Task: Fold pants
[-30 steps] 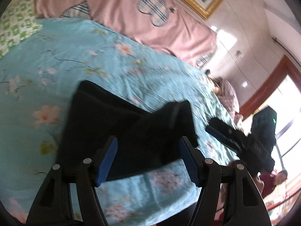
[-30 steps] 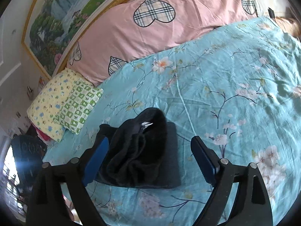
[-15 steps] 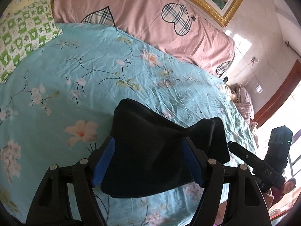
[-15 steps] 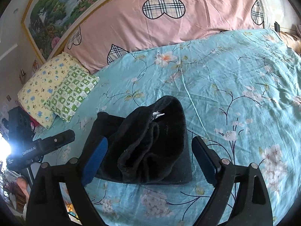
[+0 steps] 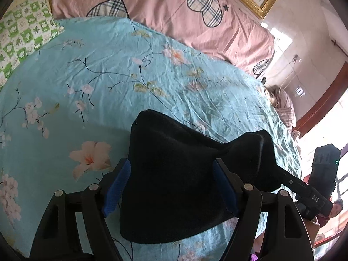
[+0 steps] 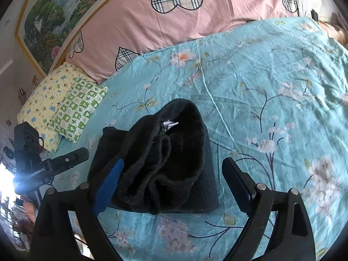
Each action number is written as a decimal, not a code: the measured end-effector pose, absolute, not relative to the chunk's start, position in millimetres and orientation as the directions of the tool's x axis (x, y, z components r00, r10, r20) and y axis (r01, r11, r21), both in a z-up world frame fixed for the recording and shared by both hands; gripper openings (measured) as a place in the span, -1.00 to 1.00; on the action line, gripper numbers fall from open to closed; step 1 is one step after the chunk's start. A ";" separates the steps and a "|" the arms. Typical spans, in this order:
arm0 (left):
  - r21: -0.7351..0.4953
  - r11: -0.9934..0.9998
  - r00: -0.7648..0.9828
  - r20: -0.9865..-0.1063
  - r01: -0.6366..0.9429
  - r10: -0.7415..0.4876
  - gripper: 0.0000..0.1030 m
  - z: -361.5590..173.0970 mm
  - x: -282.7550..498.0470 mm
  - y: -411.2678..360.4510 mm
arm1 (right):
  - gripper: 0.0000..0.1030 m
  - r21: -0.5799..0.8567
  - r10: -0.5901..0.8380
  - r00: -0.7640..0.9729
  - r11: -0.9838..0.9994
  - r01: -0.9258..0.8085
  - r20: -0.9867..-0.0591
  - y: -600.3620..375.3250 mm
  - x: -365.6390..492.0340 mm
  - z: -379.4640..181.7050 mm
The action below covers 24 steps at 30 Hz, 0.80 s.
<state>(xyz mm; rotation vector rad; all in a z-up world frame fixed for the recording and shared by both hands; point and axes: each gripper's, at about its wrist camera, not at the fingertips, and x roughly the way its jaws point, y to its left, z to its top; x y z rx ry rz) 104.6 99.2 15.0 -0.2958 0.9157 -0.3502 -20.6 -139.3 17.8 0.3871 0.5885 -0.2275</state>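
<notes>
Black pants (image 5: 184,174) lie folded in a thick bundle on the blue floral bedsheet (image 5: 97,87). One end is humped up, with a small silvery zip pull (image 6: 170,124) showing. My left gripper (image 5: 171,163) hovers over the bundle; its jaws are opening, the cloth lies between and under the blue pads (image 5: 117,182), and nothing is gripped. My right gripper (image 6: 174,163) stands open at the other side, the pants (image 6: 165,161) between its fingers without being pinched. Each view catches the other gripper: the right gripper (image 5: 304,193) and the left gripper (image 6: 65,158).
A long pink pillow with plaid hearts (image 6: 174,21) runs along the head of the bed. A green and yellow patterned pillow (image 6: 65,106) lies at the left corner. A framed landscape painting (image 6: 50,21) hangs behind. The bed's edge drops away at right (image 5: 291,152), where a person (image 5: 337,204) sits.
The left gripper has swung across the bed until the pants sit centred between its fingers, and its jaws stand a little wider. The right gripper edged closer; the left gripper came into its view.
</notes>
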 end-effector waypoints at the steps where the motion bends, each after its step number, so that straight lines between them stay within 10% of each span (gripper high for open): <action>1: -0.397 0.903 0.555 -0.719 0.165 -0.418 0.51 13.4 106.6 99.3 | 0.78 0.295 -0.094 0.809 0.902 0.316 -0.580 -140.4 -19.8 16.2; 24: -0.470 0.876 0.444 -0.765 0.109 -0.465 0.39 -41.5 151.5 101.8 | 0.71 0.422 0.044 0.811 0.870 0.256 -0.583 -173.6 -15.5 -18.4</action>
